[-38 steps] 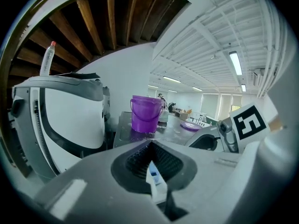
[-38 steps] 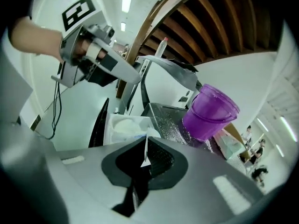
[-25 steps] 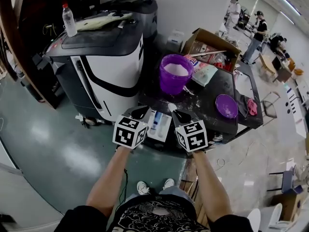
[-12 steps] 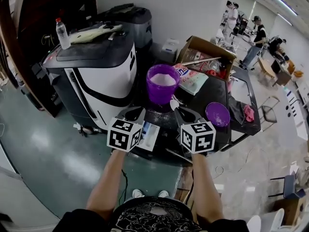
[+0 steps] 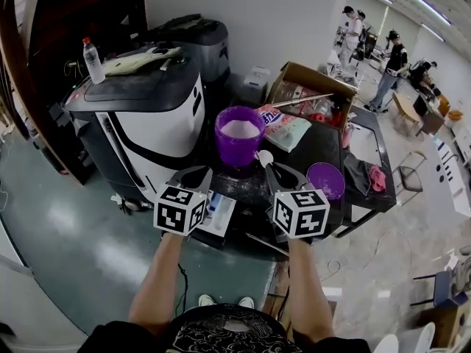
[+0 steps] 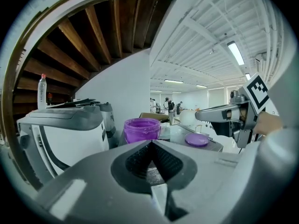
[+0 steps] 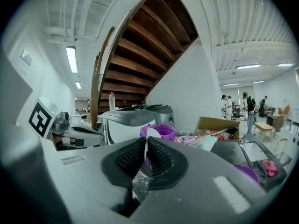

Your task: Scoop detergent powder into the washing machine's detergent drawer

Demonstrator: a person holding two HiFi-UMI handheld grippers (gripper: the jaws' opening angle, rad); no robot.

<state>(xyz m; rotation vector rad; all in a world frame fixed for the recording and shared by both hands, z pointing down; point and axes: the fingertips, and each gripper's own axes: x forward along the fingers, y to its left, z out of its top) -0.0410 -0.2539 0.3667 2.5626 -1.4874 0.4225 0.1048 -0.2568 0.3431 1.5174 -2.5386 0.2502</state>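
Your right gripper [image 5: 271, 169] is clamped on the thin handle of a small white plastic scoop [image 5: 263, 157], whose bowl sits just beside the round purple plastic bucket [image 5: 239, 144], on its right and nearer you. That bucket is open and holds plenty of white detergent powder [image 5: 240, 128]. No view shows whether the scoop's bowl is loaded.

Your left gripper [image 5: 193, 176] has its jaws together with nothing between them, and hovers in front of the bucket, on its left.

The white detergent drawer with blue compartments [image 5: 221, 206] lies in front of the bucket, between your two grippers. I cannot tell whether any powder is in it. By my reading, you are at or near the start: either dip into the bucket or carry the scoop back to the drawer, then tip it in. That delivery looks not yet done.

The bucket stands on a dark tabletop [image 5: 313, 149] dusted with spilled white powder. Right of the bucket and nearer you lies its round purple lid [image 5: 326, 180]. Just behind the bucket, to the right, is a pink-and-white detergent bag [image 5: 283, 123], and beyond it an open cardboard box [image 5: 316, 83]. Left of the bucket stands the white-and-black washing machine [image 5: 158, 116], with a clear bottle [image 5: 92, 59] on top. Below is a glossy green-grey floor [image 5: 73, 226]. Far behind the bucket, to the right, people [image 5: 395, 54] work in an open hall.
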